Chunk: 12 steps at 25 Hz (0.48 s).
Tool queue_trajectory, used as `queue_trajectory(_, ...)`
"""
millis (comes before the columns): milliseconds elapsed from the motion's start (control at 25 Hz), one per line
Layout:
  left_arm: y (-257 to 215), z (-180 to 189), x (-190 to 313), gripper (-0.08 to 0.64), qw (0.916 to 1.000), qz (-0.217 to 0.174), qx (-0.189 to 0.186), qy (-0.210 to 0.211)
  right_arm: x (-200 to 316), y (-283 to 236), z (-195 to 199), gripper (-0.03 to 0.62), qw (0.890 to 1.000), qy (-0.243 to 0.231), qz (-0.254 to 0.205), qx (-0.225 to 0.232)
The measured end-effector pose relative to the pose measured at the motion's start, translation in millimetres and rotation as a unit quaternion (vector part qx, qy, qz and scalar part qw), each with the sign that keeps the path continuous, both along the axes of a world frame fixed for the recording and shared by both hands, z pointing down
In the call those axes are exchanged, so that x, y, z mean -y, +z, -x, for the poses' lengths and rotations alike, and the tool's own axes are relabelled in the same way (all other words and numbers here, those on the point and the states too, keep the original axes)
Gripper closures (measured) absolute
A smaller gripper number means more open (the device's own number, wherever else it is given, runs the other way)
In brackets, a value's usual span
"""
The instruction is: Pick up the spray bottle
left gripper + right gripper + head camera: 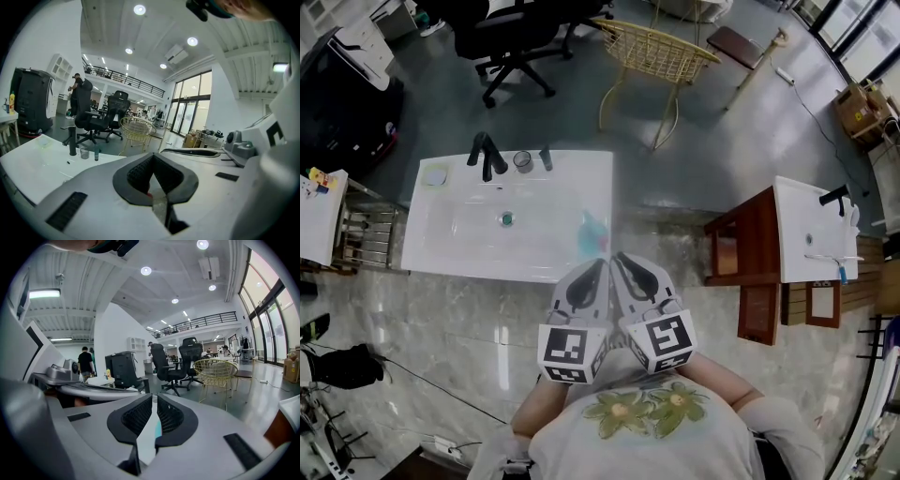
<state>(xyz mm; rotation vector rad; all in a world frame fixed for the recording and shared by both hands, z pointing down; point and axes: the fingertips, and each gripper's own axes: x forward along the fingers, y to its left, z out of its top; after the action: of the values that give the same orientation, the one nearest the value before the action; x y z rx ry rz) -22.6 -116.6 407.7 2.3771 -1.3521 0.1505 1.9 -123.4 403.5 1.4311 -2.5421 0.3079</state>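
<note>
1. Head view.
   - The spray bottle (pixel 592 232) is a teal, blurred shape on the white counter (pixel 441 248), at its near right part, close to the front edge.
   - It is too smeared to show its long axis.
   - The left claw (pixel 600 264) and right claw (pixel 621 258) are held side by side just short of that edge, tips toward the bottle.
   - The bottle lies straight ahead of both, just beyond the tips and a shade to the left, so the left claw looks slightly nearer.
   - Neither claw touches the bottle.
   - A faucet (pixel 486 155) and cup (pixel 522 161) stand at the far edge, well apart from it.

2. Left gripper view.
   - The left claw (pixel 153 157) has its jaws together at the tips, with nothing between the pads.
   - The counter (pixel 33 164) shows off to the left, with the faucet (pixel 72 140) on it.
   - The bottle is out of sight behind the claw's body.

3. Right gripper view.
   - The right claw (pixel 154 397) is closed to a thin slit and grips nothing.
   - A sliver of the teal bottle (pixel 158 427) shows through the slit against white counter, so the bottle sits on this claw's line, ahead and lower.

4. Judgement.
   - Either claw must open before it can go round the bottle.
</note>
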Motion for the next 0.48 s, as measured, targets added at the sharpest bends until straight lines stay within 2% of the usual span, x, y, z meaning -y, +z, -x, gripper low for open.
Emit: queue_trajectory(480, 18, -3, 6, 0.551, 0.9995, 0.026, 0.014, 0.006, 13, 14, -3, 0.566, 1.0, -0.011, 0.019, 0.004)
